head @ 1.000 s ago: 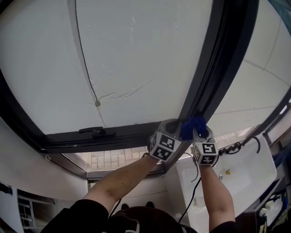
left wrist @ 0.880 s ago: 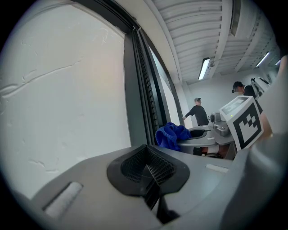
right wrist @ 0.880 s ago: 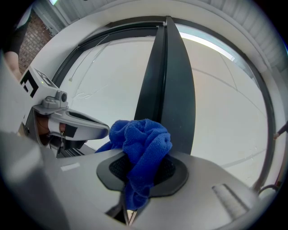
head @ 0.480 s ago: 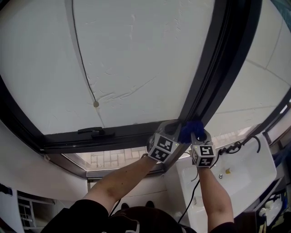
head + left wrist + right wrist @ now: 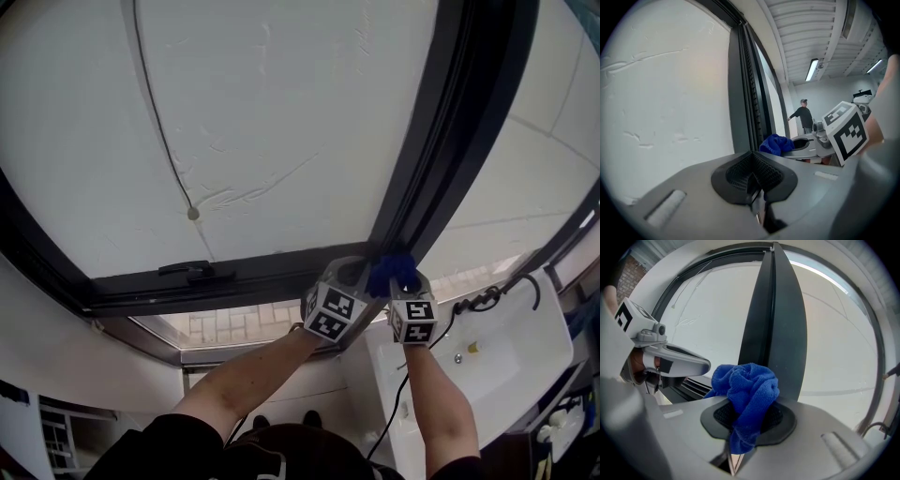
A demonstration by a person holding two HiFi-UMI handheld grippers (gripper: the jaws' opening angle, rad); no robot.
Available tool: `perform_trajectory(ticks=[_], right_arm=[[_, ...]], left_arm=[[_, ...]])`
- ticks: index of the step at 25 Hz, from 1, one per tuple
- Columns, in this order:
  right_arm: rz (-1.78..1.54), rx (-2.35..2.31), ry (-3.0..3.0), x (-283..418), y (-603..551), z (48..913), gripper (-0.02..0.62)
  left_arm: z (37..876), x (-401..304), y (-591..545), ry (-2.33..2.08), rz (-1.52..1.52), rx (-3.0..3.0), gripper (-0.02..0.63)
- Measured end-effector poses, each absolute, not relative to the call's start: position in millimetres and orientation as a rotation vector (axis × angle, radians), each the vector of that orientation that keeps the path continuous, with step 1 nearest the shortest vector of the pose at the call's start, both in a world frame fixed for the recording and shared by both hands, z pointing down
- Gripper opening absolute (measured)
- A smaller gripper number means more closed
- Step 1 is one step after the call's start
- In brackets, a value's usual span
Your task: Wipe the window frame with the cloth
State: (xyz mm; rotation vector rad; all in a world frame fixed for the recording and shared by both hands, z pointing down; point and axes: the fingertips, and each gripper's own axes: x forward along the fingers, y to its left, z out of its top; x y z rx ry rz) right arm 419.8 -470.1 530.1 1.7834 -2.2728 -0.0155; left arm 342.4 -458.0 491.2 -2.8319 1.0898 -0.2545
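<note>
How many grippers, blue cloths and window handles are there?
grippers: 2 (left gripper, right gripper)
blue cloth: 1
window handle: 1
Total: 4

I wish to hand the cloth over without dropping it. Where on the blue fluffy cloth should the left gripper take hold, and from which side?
Probably the loose bunched top of the blue fluffy cloth, which stands clear above the right gripper clamping its tail. Come from the person's left, the open side: the dark vertical window frame stands behind it. The left gripper is shut and must open first.
</note>
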Motion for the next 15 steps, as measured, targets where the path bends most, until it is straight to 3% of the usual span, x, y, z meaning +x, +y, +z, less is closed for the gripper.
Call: perform_trajectory(ticks=[15], right_arm=[[0.065,1.769,-2.243,424,-453,553,0.083]], left_arm=[[495,344,-435,1.076,-0.255,-2.842,-0.006]])
